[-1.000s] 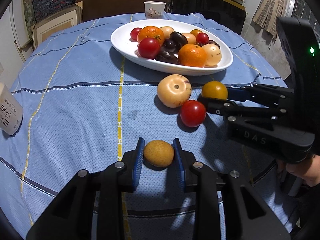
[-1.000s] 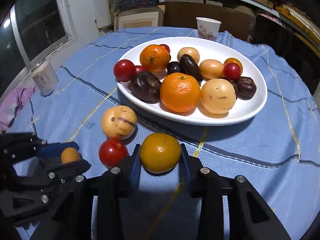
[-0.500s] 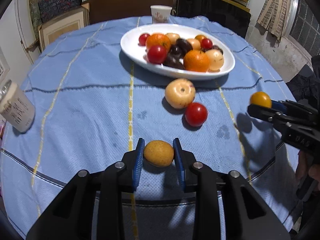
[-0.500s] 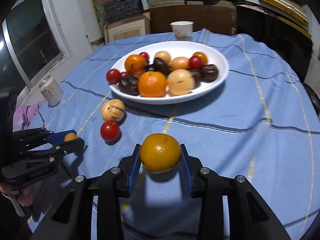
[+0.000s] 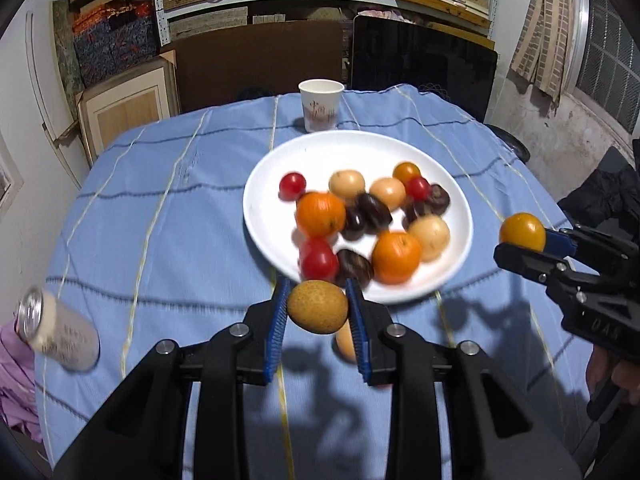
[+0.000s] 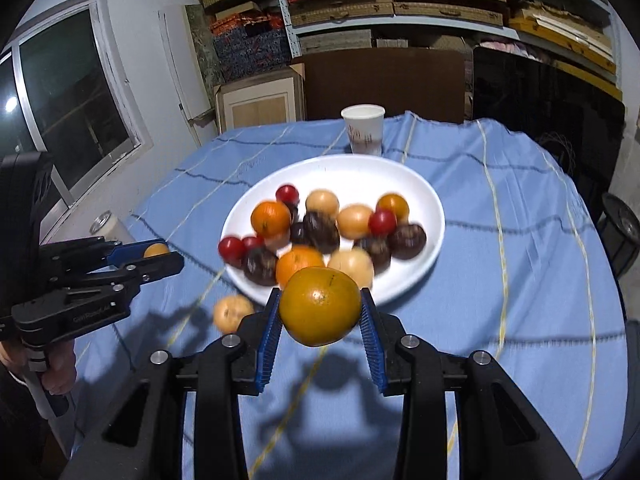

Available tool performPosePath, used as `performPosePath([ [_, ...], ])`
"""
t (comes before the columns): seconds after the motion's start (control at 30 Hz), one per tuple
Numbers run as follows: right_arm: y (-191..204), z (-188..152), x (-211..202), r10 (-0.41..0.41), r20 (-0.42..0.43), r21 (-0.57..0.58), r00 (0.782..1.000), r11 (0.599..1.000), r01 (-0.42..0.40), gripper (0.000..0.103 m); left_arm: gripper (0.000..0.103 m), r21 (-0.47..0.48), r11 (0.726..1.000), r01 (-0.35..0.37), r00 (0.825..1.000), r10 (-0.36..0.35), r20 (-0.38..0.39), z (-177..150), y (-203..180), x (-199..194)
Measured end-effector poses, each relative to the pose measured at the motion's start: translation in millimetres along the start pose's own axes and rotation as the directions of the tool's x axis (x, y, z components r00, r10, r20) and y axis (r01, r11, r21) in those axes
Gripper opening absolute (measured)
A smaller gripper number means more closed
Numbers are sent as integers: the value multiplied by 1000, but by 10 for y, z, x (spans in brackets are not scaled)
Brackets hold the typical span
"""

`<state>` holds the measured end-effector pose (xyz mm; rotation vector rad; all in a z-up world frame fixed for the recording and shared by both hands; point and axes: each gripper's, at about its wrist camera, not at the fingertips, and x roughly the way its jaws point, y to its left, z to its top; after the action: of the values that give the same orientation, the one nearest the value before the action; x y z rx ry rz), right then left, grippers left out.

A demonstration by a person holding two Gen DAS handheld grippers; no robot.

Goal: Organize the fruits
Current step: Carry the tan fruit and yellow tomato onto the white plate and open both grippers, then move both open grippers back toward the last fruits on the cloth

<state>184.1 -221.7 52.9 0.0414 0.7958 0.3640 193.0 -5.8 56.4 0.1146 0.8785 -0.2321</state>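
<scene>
Left claw: my left gripper (image 5: 318, 312) is closed on a small, rough-skinned brown-yellow round fruit (image 5: 317, 306), pinched between the blue ribbed pads (image 5: 277, 330).
Right claw: my right gripper (image 6: 320, 316) is clamped on a smooth orange-yellow round fruit (image 6: 320, 306), which fills the gap between its pads.
What changed: a second ago both fruits sat low at the cloth; now both are lifted clear and hang in the air, their shadows falling on the blue striped tablecloth (image 5: 160, 220) below.
Where the fruit is headed: the white oval ceramic plate (image 5: 264, 184) piled with mixed fruit lies at 12 o'clock from each claw, its near rim just beyond the held fruits. I judge both are on their way in.
Left behind: a pale tan round fruit (image 6: 233, 313) rests on the cloth at 9 o'clock from my right claw, near the plate's rim. The red tomato seen beside it earlier is hidden now.
Bystanders: a white paper cup (image 5: 321, 105) stands beyond the plate at 12 o'clock; a pale drinks can (image 5: 58, 334) stands at 9 o'clock from my left claw.
Blur: the plate's fruit is smeared, so I judge I am moving.
</scene>
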Motion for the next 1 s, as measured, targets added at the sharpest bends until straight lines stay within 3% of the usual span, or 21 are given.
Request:
performPosePath([
  [0.33,-165,346,760,-24,-70,44,997,999,28,38,28,-55,998,-20,998,17,-66,566,94,787],
  [0.47,-224,383,933,-37,-85,60,996,997,42,39,30,-55,998,-2,1000,0,-30,689,56,866],
  [0.5,-230,387,955,-39,-86,61,996,997,44,40,31,-50,999,-11,1000,10,-21,714,40,875],
  [0.53,-236,391,971,-36,-87,65,996,997,42,50,40,-50,998,-28,999,27,-19,729,26,887],
  [0.57,-243,395,961,-34,-79,72,996,997,39,54,52,-55,997,-50,999,49,-24,736,28,904],
  [0.6,-240,393,916,-27,-59,78,998,996,32,58,53,-65,997,-52,998,50,-30,733,39,913],
  [1.0,-202,156,473,-7,-34,90,999,996,10,62,63,-133,991,-32,999,27,-38,457,186,566],
])
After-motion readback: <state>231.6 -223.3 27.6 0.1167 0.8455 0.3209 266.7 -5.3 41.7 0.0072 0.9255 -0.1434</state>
